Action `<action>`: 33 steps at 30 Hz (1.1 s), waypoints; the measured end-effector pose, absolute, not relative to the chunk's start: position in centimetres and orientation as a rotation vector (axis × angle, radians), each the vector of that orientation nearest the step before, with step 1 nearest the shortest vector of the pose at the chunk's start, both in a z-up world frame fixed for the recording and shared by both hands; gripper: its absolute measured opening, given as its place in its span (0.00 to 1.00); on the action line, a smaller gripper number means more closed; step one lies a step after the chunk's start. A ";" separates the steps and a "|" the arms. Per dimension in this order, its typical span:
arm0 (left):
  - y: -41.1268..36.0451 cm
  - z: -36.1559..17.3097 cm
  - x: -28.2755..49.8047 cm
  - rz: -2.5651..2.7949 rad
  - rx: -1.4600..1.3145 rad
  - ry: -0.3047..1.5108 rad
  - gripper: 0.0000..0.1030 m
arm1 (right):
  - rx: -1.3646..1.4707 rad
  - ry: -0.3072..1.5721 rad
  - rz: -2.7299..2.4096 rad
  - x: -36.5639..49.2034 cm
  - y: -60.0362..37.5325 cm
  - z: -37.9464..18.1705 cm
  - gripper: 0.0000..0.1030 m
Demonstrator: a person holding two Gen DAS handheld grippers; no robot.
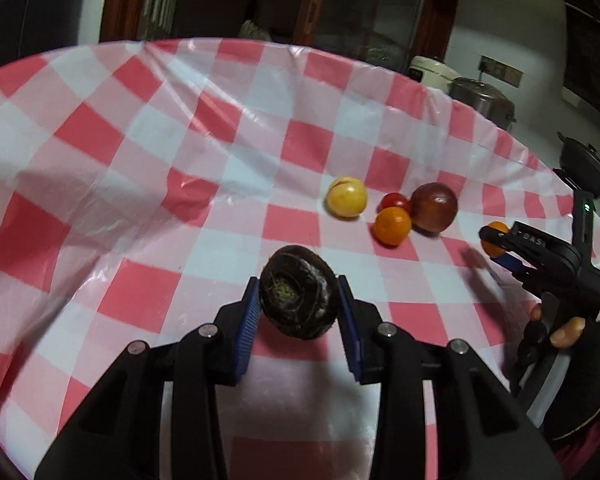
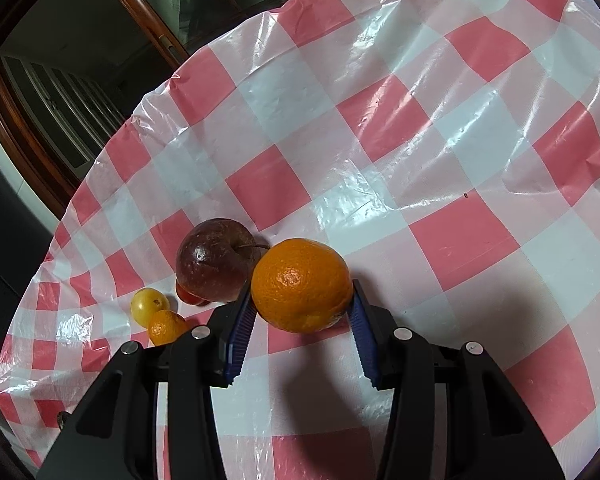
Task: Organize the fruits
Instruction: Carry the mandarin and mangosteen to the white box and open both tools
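Both claws are loaded and the gathering step looks well under way; the left claw [image 1: 298,300] is clenched on a dark, near-black round fruit with a rough pale-centred end [image 1: 298,298], held between the blue ribbed pads [image 1: 247,332] above the worktop with its red-and-white checked plastic cloth [image 1: 140,160]; the right claw [image 2: 302,306] is clamped on a large round orange with dimpled skin [image 2: 302,285], also carried off the cloth, judging by the shadow under it.

Ahead of them a small heap is forming near the far edge: a dark red apple with a thin stalk [image 2: 214,266], a small red cherry tomato [image 1: 395,201] tucked against it, a small orange mandarin [image 1: 393,225] touching both, and a yellow plum-like fruit [image 1: 346,198] just beside them, apart by a sliver.

My guess is that each held fruit belongs with that cluster; the orange is nearest, just beside the apple, so lowering it onto bare cloth next to the apple and easing the pads apart gently seems the call, lest it roll; the dark fruit needs carrying forward and rightward first.
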State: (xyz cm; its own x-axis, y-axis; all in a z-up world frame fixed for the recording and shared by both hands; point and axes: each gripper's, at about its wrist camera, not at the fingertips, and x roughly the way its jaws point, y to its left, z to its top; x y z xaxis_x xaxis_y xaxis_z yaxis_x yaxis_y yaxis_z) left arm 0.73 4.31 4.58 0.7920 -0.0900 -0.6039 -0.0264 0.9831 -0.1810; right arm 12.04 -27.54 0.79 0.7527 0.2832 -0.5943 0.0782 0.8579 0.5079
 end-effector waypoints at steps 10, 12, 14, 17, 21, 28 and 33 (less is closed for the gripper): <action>4.3 4.2 1.3 -0.029 -0.195 0.659 0.36 | 0.537 0.740 0.106 12.4 -27.5 0.4 0.45; 4.4 4.2 1.4 -0.029 -0.202 0.662 0.36 | 0.539 0.746 0.097 12.5 -27.6 0.3 0.45; 4.7 4.1 1.5 -0.038 -0.220 0.666 0.36 | 0.537 0.757 0.105 12.6 -27.5 0.3 0.45; 5.3 4.0 1.6 -0.037 -0.236 0.666 0.36 | 0.567 0.812 0.148 12.5 -27.5 -0.1 0.45; 6.1 3.6 1.8 -0.029 -0.259 0.713 0.36 | 0.653 0.823 0.161 7.8 -27.4 0.1 0.45; 5.0 3.6 -3.6 -0.037 -0.199 0.768 0.36 | 0.597 0.831 0.252 -2.8 -23.9 1.8 0.45; 4.1 4.4 -8.5 -0.062 -0.157 0.742 0.36 | 0.559 0.829 0.305 -8.6 -22.9 2.3 0.45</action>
